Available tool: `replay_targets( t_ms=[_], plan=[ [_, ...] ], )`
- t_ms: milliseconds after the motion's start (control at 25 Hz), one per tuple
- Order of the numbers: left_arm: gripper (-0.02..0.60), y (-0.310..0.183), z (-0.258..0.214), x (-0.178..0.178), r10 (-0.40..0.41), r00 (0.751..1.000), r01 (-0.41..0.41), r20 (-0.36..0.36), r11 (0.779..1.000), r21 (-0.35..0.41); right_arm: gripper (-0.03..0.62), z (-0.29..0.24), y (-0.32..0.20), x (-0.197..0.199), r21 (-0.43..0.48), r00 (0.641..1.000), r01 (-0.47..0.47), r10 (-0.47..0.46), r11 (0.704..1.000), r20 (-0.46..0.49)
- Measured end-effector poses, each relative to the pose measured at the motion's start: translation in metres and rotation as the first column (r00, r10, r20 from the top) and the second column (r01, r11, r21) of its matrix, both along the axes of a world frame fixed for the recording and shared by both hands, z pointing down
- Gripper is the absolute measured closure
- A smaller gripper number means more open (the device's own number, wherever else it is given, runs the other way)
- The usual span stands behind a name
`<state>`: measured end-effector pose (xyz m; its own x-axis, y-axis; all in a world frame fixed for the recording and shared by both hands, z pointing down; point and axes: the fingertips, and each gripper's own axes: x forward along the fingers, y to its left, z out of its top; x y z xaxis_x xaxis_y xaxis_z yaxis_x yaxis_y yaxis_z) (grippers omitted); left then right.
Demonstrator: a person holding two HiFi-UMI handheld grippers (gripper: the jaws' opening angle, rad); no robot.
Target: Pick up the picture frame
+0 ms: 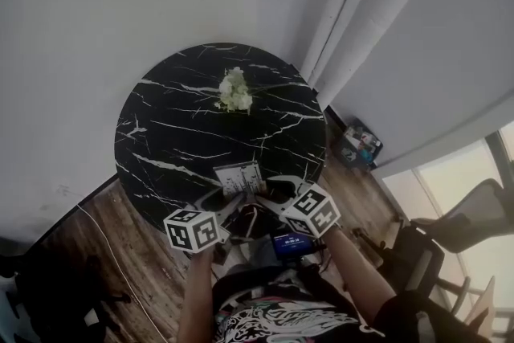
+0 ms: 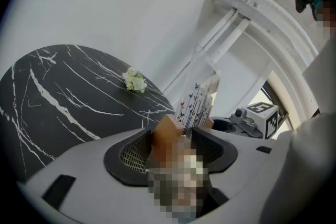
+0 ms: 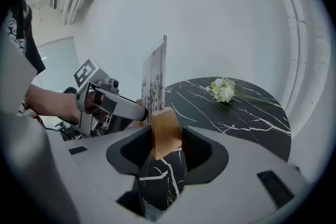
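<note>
While upright, picture frame (image 3: pixel 155 76) between left gripper (image 2: pixel 176 136) and right gripper (image 3: pixel 167 136), both clenched on its base.

frame (image 1: pixel 239 179) over table (image 1: pixel 161 132) near edge (flowers (image 1: pixel 234 90) on table behind)

Left tool (image 1: pixel 226 198) and right tool (image 1: pixel 267 190), side by side, both clamped.

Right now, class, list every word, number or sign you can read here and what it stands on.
No text reads.
White marker cubes: black square patterns, no letters.
Clear wooden-footed picture frame: butterfly print, no words.
Small blue screen: too blurred.
</note>
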<state>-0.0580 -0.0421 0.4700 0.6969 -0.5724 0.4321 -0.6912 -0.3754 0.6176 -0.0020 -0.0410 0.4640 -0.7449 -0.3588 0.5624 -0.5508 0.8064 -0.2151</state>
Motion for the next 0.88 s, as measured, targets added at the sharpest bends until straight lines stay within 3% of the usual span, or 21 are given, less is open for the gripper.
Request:
replay_targets(
  t_ms=[880],
  plan=[
    [0.334, -0.0036, 0.0019, 0.0041, 0.052, 0.999, -0.052, -0.007, 0.998, -0.024, 0.419, 0.0029, -0.0008, 0.0045, -0.011, 0.999, -0.049, 0.049, 0.999, 0.005]
  ],
)
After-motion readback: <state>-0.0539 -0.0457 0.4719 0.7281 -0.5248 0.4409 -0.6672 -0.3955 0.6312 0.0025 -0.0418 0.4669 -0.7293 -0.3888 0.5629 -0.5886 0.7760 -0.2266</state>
